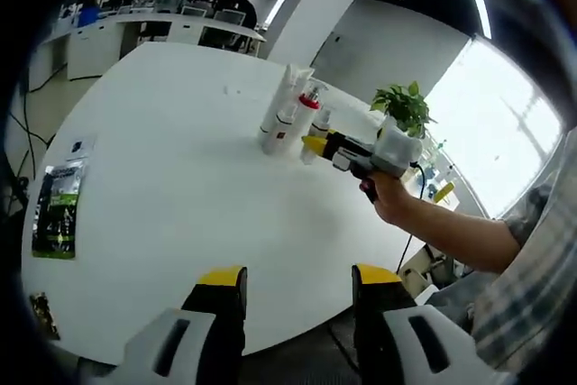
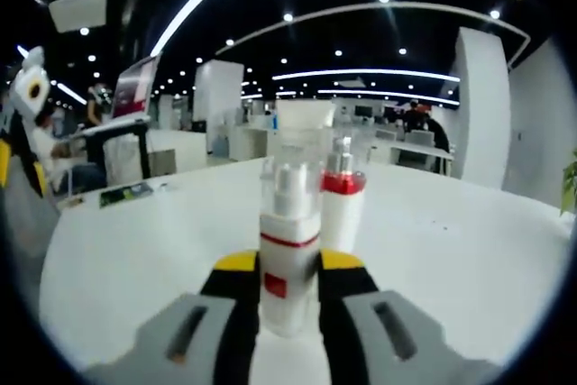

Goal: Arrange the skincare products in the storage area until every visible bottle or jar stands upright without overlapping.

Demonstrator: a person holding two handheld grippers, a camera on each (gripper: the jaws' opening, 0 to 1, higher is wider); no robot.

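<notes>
Left gripper (image 1: 288, 288): jaws apart, empty, above table (image 1: 162, 178) near edge.
Right gripper (image 2: 288, 268): jaws clamped on upright pump bottle (image 2: 288, 254).
Other bottles (image 1: 302, 105): clustered upright behind it.

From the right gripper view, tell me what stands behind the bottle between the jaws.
Behind the clear-capped bottle between the right gripper jaws stands a red-collared pump bottle and an upturned white tube. The front bottle covers their lower left parts.

open office with a round white table (image 1: 162, 178), white desks (image 1: 135, 29), ceiling light strips (image 2: 361, 74), and a bright window (image 1: 505, 142).
</notes>
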